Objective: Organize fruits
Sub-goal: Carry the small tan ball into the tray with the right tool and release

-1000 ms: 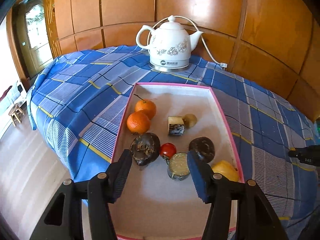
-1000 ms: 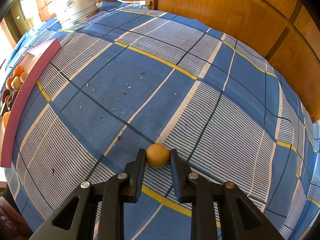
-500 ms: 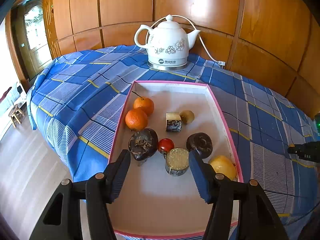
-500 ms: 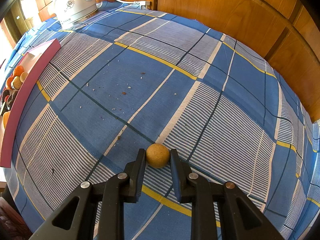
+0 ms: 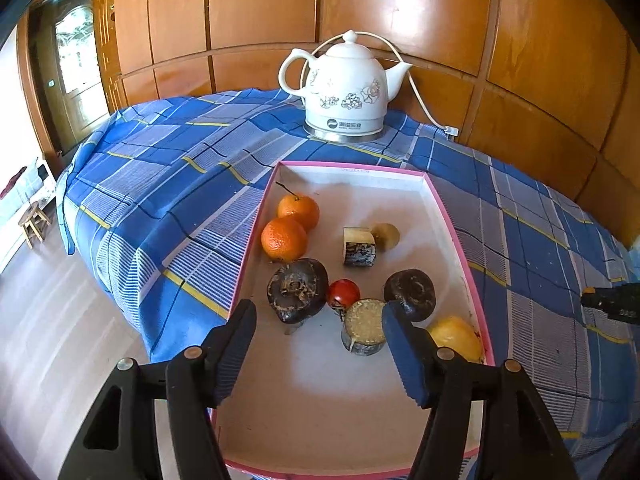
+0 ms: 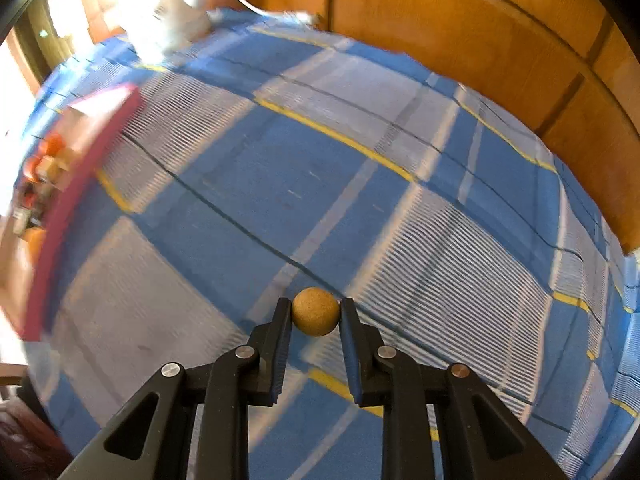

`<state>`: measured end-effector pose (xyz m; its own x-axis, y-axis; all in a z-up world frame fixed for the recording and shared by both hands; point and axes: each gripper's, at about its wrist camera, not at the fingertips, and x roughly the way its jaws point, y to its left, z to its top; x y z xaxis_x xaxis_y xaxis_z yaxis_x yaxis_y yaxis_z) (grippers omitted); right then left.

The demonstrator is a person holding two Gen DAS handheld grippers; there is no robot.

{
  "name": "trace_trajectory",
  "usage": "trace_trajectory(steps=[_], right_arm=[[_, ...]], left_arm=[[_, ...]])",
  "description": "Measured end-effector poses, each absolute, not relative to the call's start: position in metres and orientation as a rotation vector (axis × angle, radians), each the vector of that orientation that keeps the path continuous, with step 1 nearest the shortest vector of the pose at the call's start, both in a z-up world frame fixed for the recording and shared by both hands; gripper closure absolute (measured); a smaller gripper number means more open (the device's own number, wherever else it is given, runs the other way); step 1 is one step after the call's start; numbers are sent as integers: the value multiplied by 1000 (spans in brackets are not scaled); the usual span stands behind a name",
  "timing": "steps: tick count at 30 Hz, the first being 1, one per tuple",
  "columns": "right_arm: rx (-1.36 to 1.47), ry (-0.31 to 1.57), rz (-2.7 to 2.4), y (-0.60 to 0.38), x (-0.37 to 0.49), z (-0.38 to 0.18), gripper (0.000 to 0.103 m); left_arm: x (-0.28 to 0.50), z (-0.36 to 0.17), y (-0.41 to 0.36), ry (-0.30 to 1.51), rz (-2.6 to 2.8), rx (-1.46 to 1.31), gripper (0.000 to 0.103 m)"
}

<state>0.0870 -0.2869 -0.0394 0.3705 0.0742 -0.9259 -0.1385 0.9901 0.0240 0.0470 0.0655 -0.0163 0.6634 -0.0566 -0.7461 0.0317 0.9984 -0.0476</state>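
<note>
Risk, slip: right hand-held gripper (image 6: 315,312) pinches a small round tan fruit (image 6: 315,311) only at its tips; a ball that smooth could likely roll out forward if the squeeze eases or the swing is sharp.
Risk, cause: the right wrist view is smeared with motion, so the carry looks brisk; I judge a jolt to be the likeliest cause of a drop.
Risk, landing: a dropped fruit would probably roll across the blue plaid cloth (image 6: 360,184) on the bench, perhaps off the edge.
Risk, tray wall: the pink-rimmed tray (image 5: 452,232) has a raised rim; coming in low could knock the fruit loose against it.
Risk, crowding: the tray's near half holds two dark fruits, a small red one (image 5: 343,293), two cut cylinders and a yellow fruit (image 5: 454,336); a careless release could nudge them.
Fruit vs right gripper: dead centre between the fingertips, touching both pads, clamped at its widest part; whether it is off the cloth I cannot tell.
Tray vs right gripper: at about 10 o'clock, well apart.
Left hand-held gripper (image 5: 316,342): released, fingers spread wide, holding nothing, poised over the tray's near end.
Tray contents vs left gripper: two oranges (image 5: 284,239) at 11 o'clock; cut cylinder (image 5: 364,332) just beside the right finger.
Background: white kettle (image 5: 346,92) at 12 o'clock beyond the tray.
</note>
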Motion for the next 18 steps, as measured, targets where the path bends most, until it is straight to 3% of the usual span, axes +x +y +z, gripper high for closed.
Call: trace_trajectory(steps=[12,18], right_arm=[[-1,982,481,-151,98,17,79],[-12,978,535,-93,118,8,79]], left_arm=[[49,-14,90,828,9,-76,37],[51,-17,97,839,21,-92,37]])
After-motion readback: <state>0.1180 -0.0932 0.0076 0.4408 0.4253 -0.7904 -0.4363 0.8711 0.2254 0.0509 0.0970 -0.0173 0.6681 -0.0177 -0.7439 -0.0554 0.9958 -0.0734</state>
